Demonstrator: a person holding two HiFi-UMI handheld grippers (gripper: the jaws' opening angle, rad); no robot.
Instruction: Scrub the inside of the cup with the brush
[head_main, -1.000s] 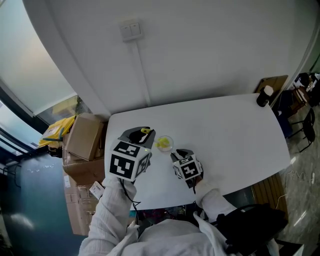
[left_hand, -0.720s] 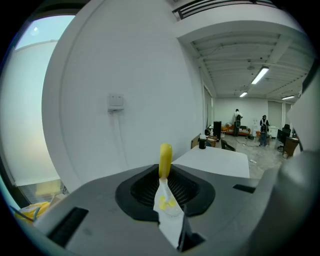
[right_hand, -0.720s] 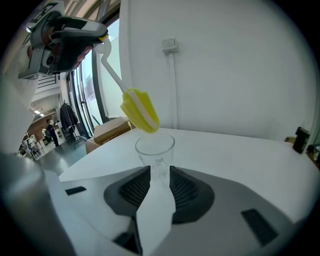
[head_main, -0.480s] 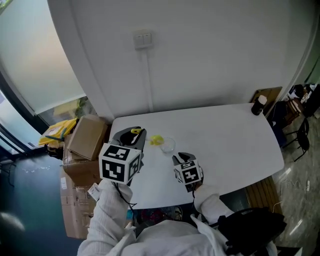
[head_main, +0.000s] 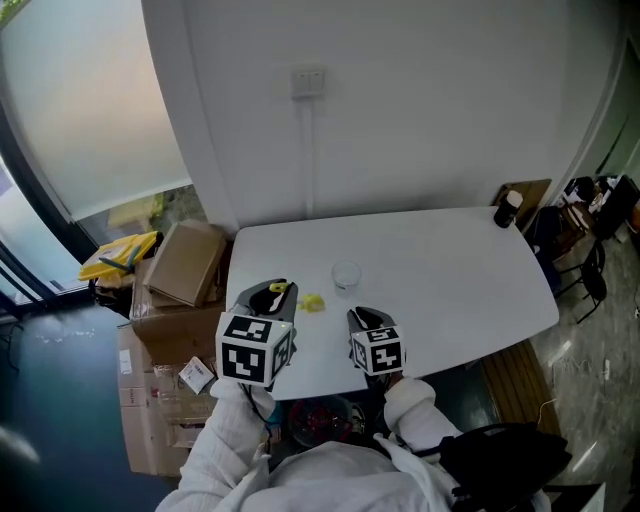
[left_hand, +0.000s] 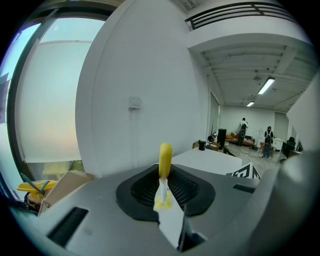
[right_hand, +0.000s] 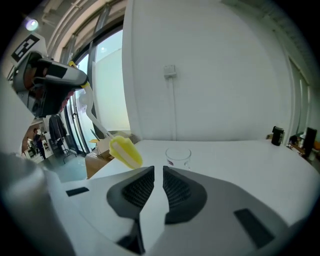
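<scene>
Head view first: both white-sleeved arms reach out from the bottom of the frame, side by side, each gripper pointing away from the body and tipped a little downward over the near edge of the white table. The left gripper sits by the near left corner, its marker cube facing up at us. Its jaws are clamped together on the white handle of the brush, and the yellow head pokes out ahead of the tips and off to the right.

Left gripper view confirms it: the handle is pinched tight between the pads, and the yellow end stands up just past them.

Over to the right gripper, level with its partner and well apart from it. Its jaws have just been closing, and only a narrow slit is left between the pads, with nothing in it.

The clear cup stands upright on the table, just ahead of the right gripper. The brush head hangs near it on its left, not touching. Neither gripper touches the cup.
</scene>
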